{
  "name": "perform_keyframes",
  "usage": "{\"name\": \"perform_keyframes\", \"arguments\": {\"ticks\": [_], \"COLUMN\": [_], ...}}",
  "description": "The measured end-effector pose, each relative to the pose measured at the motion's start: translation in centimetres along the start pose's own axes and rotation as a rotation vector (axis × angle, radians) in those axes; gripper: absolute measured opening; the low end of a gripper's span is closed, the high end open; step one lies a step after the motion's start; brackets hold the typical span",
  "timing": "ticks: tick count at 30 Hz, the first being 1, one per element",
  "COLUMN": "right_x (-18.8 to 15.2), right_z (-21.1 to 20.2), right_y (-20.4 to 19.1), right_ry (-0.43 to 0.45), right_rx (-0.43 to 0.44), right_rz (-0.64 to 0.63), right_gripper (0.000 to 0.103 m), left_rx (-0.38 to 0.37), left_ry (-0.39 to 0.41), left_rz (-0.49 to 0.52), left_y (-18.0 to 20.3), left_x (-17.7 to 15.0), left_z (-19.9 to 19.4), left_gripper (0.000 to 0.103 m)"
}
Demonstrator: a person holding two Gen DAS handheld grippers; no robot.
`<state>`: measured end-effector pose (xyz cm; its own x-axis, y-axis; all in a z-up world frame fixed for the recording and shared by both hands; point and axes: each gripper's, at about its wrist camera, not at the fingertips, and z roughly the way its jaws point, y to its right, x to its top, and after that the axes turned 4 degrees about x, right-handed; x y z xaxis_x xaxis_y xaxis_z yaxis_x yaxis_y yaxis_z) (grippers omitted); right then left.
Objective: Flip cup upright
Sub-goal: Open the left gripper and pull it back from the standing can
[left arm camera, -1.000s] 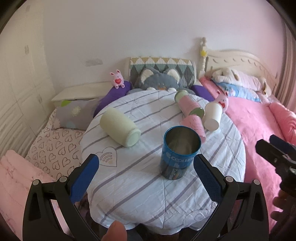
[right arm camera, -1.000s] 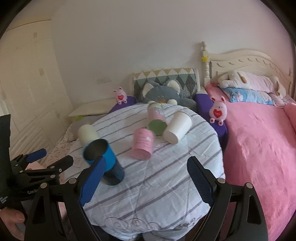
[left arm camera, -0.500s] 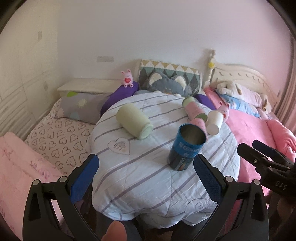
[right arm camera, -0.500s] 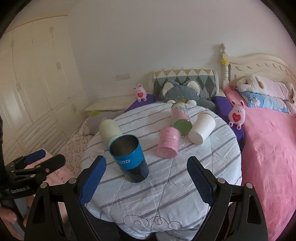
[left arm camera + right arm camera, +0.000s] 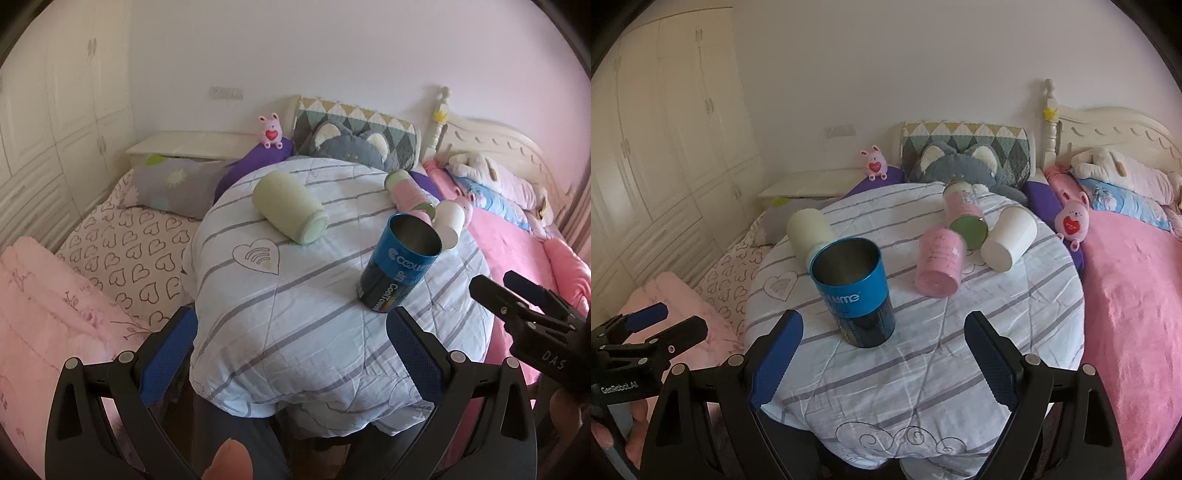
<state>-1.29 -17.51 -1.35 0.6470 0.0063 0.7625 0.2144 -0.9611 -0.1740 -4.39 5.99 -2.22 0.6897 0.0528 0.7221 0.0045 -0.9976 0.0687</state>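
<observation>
Blue-padded jaws of the left gripper [image 5: 291,354] and right gripper [image 5: 882,358] stand spread and empty, short of a blue metal cup [image 5: 853,291] upright near the front of a round table [image 5: 923,387]; light, rigid and likely slick, it is best pinched mid-wall, while other cups lie tipped on the striped quilted cloth, beds alongside

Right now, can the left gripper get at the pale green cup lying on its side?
Probably yes. The left gripper is open and the pale green cup lies with bare cloth in front of it; the blue cup stands off to the right.
</observation>
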Motion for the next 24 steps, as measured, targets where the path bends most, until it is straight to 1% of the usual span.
{"name": "perform_keyframes", "arguments": {"ticks": [9, 19, 24], "right_x": [-0.4, -1.3, -1.2], "right_z": [1.2, 3.3, 3.6], "right_y": [-0.1, 0.5, 0.3], "right_ry": [-0.032, -0.118, -0.124], "right_rx": [0.015, 0.007, 0.008], "right_rz": [0.008, 0.002, -0.004], "right_gripper": [0.09, 0.09, 0.09], "left_rx": [-0.006, -0.018, -0.012], "left_ry": [-0.005, -0.03, -0.027], "left_rz": [0.003, 0.018, 0.019], "left_y": [-0.1, 0.7, 0.8], "left_x": [0.0, -0.2, -0.1], "left_z": [0.3, 1.3, 1.4], "left_gripper": [0.103, 0.103, 0.103]}}
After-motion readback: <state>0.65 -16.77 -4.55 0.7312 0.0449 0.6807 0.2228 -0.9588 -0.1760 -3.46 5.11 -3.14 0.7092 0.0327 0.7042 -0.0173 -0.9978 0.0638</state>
